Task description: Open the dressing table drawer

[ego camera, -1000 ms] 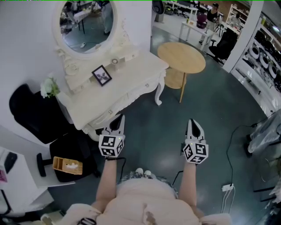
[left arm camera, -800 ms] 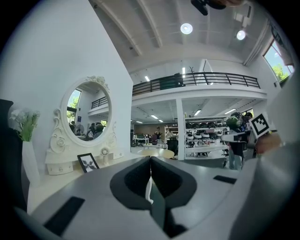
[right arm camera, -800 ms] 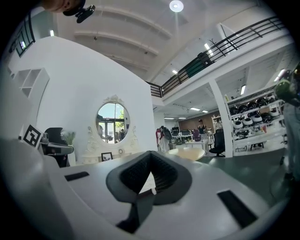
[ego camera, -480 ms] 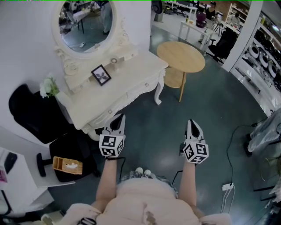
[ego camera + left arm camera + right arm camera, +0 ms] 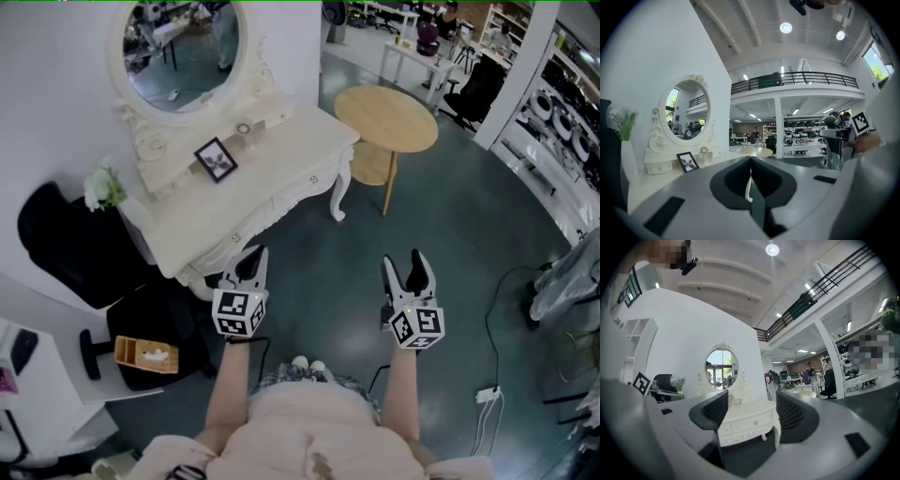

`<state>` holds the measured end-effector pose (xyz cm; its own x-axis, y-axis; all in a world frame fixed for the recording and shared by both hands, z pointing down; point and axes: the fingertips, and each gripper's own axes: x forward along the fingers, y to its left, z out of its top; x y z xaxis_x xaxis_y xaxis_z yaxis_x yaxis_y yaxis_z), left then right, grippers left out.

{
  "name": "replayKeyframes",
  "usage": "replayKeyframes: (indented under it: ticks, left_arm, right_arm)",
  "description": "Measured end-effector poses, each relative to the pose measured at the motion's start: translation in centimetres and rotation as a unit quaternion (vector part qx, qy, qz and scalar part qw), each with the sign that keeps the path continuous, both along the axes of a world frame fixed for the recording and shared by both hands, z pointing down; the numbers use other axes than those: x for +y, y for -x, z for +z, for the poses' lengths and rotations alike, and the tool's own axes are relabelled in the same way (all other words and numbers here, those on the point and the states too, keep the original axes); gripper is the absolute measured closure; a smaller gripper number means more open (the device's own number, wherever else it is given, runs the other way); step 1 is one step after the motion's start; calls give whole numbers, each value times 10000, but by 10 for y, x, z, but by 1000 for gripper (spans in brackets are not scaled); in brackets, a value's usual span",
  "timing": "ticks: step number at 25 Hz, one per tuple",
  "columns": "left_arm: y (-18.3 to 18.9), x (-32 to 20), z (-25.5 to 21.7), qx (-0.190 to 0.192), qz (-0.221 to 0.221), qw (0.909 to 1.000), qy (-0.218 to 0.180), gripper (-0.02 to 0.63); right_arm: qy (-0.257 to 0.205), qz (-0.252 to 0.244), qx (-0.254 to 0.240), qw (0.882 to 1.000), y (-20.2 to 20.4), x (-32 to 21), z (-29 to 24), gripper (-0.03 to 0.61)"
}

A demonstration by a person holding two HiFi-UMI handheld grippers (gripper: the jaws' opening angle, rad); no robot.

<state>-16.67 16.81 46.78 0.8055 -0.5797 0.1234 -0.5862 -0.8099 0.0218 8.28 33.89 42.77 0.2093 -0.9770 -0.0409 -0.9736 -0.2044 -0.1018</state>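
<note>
One closed drawer (image 5: pixel 302 190) faces lower right; dressing table (image 5: pixel 272 159) runs lower-left to upper-right.

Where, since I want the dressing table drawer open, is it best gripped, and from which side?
The small round knob on the drawer front, approached level from the front: it alone sticks out of the flat face, and the drawer likely slides out that way.

Bright, even indoor light. Ceiling lamps (image 5: pixel 786 27) glare as white discs in both gripper views, whose edges bend and fade to black. The floor (image 5: pixel 323 281) carries a pale sheen; soft shadow lies under the dressing table (image 5: pixel 272 164). Near jaws look blurred.
</note>
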Motion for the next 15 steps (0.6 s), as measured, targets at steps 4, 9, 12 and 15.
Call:
replayKeyframes:
  ticks: [4, 9, 12, 15]
  left_arm:
    - [2, -3, 2, 18, 33, 10000, 19, 586]
    - [3, -8, 0, 75, 120, 9999, 19, 586]
    - [5, -8, -2, 128, 144, 9998, 0, 586]
    - [5, -9, 0, 120, 188, 9998, -10, 586]
  right_arm:
    - [28, 7, -53, 10000, 6, -4, 4, 196]
    - [58, 44, -32, 10000, 13, -7, 5, 183]
    - [76, 70, -15, 9999, 17, -6, 6, 183]
    - [69, 88, -9, 9999, 20, -6, 7, 183]
